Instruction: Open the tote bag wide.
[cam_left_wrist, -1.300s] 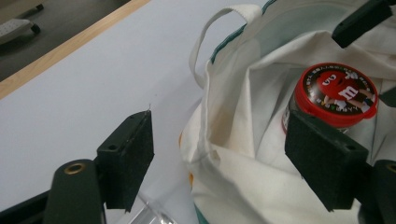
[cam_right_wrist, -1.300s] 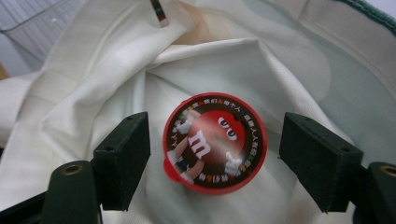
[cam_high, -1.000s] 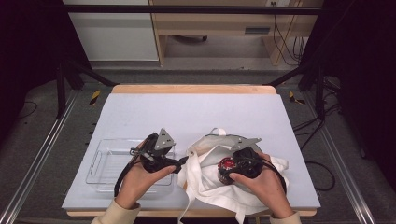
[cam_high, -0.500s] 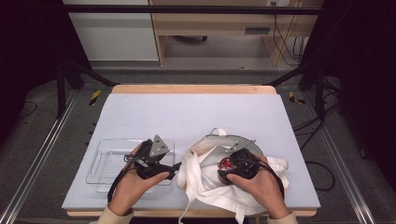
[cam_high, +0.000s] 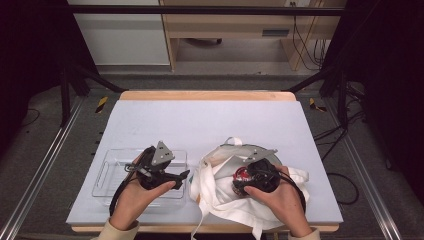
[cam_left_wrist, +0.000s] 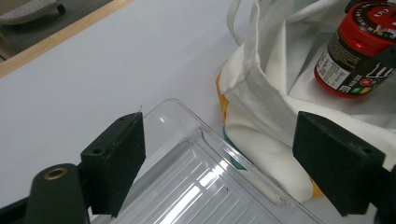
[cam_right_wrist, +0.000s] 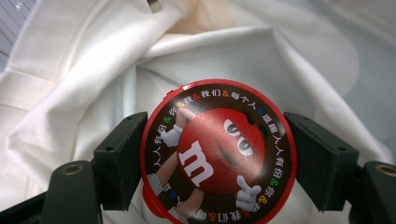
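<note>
A white cloth bag (cam_high: 225, 200) lies crumpled at the table's near right, its mouth open upward. Over the opening, my right gripper (cam_high: 243, 176) is shut on a red-lidded candy jar (cam_high: 243, 174). In the right gripper view the jar's lid (cam_right_wrist: 217, 149) fills the gap between both pads, with bag cloth (cam_right_wrist: 93, 70) behind. My left gripper (cam_high: 179, 172) hovers open over a clear plastic tray (cam_high: 110, 172), jaws pointing at the bag. The left gripper view looks between its wide jaws (cam_left_wrist: 217, 154) at the tray's corner (cam_left_wrist: 205, 186), the bag's side (cam_left_wrist: 261, 93) and the jar (cam_left_wrist: 359, 51).
The tray sits at the near left of a pale mat (cam_high: 210, 120) on a wooden-edged table. An orange edge (cam_left_wrist: 219, 91) peeks from under the bag. Bag handles (cam_high: 232, 142) loop toward the table's middle. Cables (cam_high: 335, 130) hang off the right side.
My left gripper has come slightly toward the near edge over the tray and turned its jaws toward the bag. The right gripper and jar have barely moved.
</note>
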